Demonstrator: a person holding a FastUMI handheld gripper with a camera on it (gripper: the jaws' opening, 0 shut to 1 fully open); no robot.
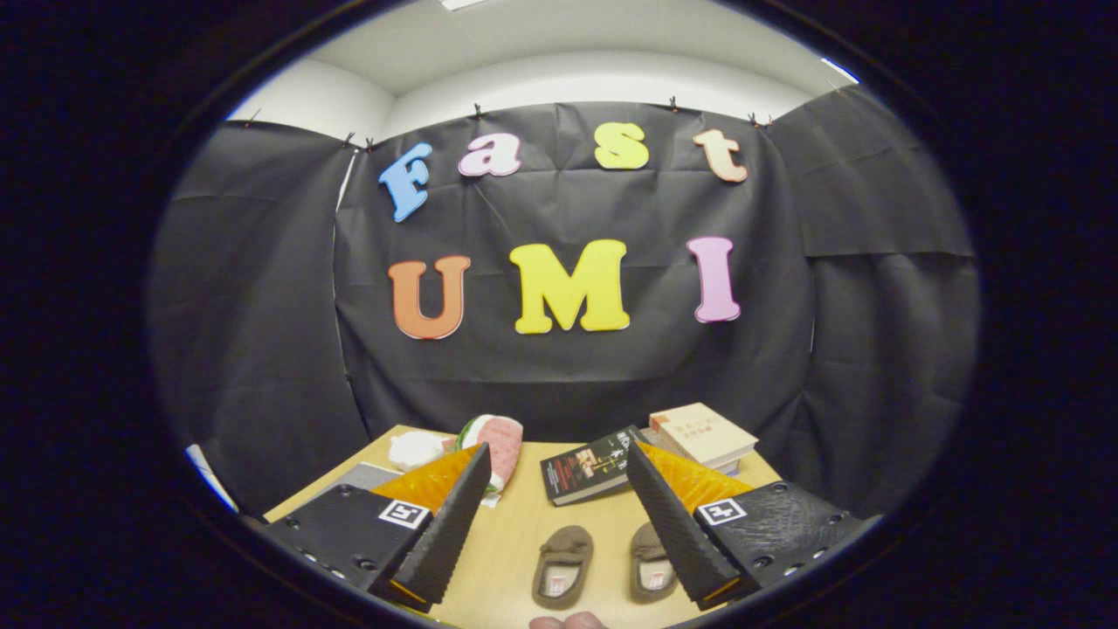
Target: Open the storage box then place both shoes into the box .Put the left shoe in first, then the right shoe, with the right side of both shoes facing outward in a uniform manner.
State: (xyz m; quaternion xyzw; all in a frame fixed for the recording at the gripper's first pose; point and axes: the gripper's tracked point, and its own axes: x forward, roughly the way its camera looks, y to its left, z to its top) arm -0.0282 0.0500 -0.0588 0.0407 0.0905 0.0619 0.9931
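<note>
Two small brown slip-on shoes lie side by side on the wooden table, toes pointing away from me. The left shoe sits between my fingers; the right shoe is partly hidden behind the right finger. My gripper hangs above them, open, with a wide gap and nothing held. A grey flat lid-like corner shows behind the left finger; I cannot tell whether it is the storage box.
A dark book and a stack of pale books lie at the table's far right. A pink, white and green soft bundle sits at the far left. Fingertips of a person's hand show below the shoes.
</note>
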